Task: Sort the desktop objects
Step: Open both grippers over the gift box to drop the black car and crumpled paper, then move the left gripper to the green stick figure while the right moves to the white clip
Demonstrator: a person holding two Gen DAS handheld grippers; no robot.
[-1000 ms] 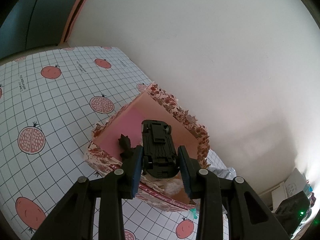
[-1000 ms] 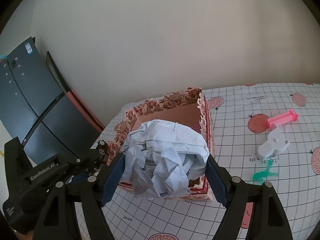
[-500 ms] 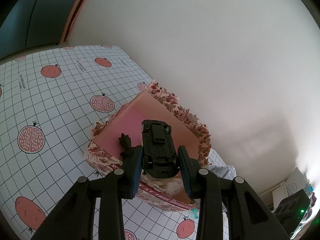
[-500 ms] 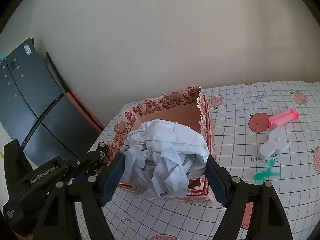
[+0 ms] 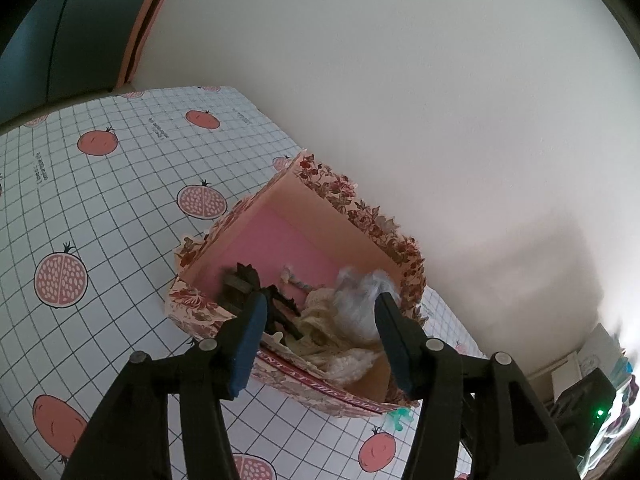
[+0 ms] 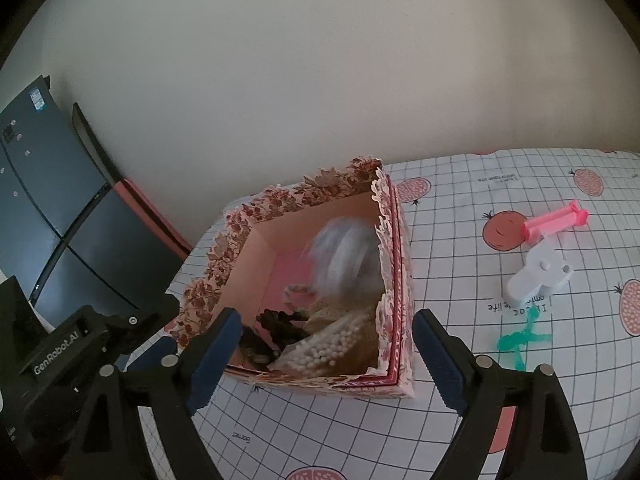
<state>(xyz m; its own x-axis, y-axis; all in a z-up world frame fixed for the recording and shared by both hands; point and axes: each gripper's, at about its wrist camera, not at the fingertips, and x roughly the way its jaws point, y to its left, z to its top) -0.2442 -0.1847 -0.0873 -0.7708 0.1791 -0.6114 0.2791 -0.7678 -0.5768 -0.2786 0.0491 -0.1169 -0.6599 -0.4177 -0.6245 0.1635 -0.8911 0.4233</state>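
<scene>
A floral-rimmed box [image 5: 360,216] with a pink floor stands on the gridded tablecloth against the wall. My left gripper [image 5: 320,304] hovers over its near edge, jaws opening, with nothing between the blue pads. Dark toy pieces [image 5: 244,284] lie in the box under it, and I cannot tell the black car apart among them. My right gripper [image 6: 328,316] is over the box [image 6: 304,200] too, jaws opening and empty. The crumpled white paper ball [image 6: 344,252] shows blurred inside the box, clear of the pads, and appears again as the paper ball [image 5: 360,296].
A bag of white beads [image 6: 336,344] and cream cloth [image 5: 320,320] also lie in the box. To the right on the cloth are a pink plastic piece [image 6: 556,220], a white plastic part [image 6: 540,276] and a green squiggle [image 6: 524,340]. A dark cabinet [image 6: 48,216] stands left.
The left jaws have spread and the black toy car has gone from between them into the box. The right jaws widened and let the paper ball go into the box.
</scene>
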